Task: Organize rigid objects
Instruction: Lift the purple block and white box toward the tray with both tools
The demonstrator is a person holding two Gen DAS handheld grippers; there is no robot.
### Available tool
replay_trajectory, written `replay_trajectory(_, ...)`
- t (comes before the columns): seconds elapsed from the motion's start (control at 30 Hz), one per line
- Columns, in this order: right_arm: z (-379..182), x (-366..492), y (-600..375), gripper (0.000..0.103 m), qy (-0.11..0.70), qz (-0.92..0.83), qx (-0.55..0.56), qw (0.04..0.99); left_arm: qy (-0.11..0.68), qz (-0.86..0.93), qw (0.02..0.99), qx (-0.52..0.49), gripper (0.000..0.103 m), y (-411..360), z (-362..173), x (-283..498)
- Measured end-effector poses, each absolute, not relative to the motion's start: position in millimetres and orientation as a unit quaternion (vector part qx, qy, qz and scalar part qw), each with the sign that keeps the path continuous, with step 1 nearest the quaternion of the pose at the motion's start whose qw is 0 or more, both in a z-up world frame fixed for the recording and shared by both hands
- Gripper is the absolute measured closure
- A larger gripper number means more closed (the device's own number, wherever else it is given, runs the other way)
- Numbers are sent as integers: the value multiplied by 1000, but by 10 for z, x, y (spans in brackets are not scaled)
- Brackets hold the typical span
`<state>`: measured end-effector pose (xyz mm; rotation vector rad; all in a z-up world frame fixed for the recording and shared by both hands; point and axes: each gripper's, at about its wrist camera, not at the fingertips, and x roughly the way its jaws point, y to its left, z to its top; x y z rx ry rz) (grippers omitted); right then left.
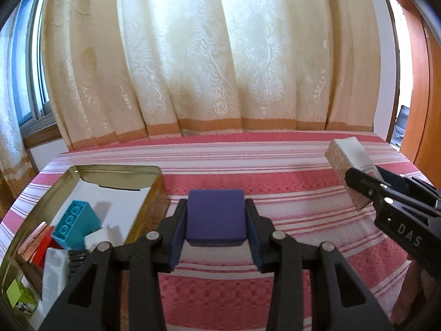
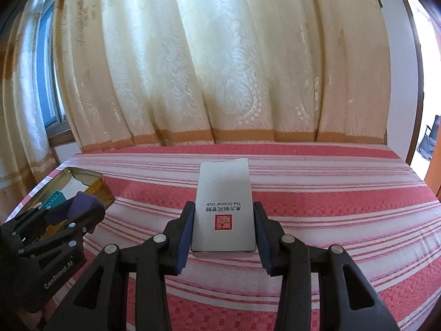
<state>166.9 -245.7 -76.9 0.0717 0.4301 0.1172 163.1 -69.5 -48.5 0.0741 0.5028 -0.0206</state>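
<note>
My left gripper point(image 1: 215, 212) is shut on a purple block point(image 1: 215, 216), held above the striped bed. The same block point(image 2: 82, 202) shows at the left of the right wrist view, in that gripper point(image 2: 80, 209). My right gripper point(image 2: 223, 215) is shut on a white box point(image 2: 224, 207) with a red seal and printed text. From the left wrist view that box point(image 1: 348, 162) hangs at the right, tilted, its patterned side showing, with the right gripper point(image 1: 366, 184) clamped on it. A gold tin point(image 1: 154, 193) lies open at the left.
The tin holds a teal studded brick point(image 1: 75, 224), a red piece point(image 1: 44, 248), white pieces point(image 1: 55, 273) and a green cube point(image 1: 20, 299). The pink-and-white striped bedcover point(image 2: 330, 220) stretches ahead. Cream curtains point(image 2: 220, 69) hang behind the bed. A wooden door point(image 1: 424, 110) stands at the right.
</note>
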Motion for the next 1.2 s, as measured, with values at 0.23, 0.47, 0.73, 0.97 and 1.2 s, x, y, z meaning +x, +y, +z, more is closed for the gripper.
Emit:
replay_trajectory(0.23, -737, 1525, -2378, 59, 188, 59, 23, 980, 227, -8, 973, 35, 64, -636, -458, 1466)
replay_trajectory(0.47, -710, 1407, -2338, 59, 166, 60, 18, 984, 214, -4, 976, 35, 64, -603, -449, 1338)
replay_trajectory(0.73, -699, 1310, -2317, 59, 152, 66, 16, 986, 202, 0, 979, 37, 64, -549, -428, 1223)
replay_trajectory(0.97, -692, 1239, -2273, 59, 142, 73, 9, 987, 193, 0, 980, 37, 64, -523, -415, 1163)
replay_trajectory(1.2, -686, 1184, -2227, 59, 132, 77, 1, 988, 186, 1, 982, 35, 64, -489, -411, 1108)
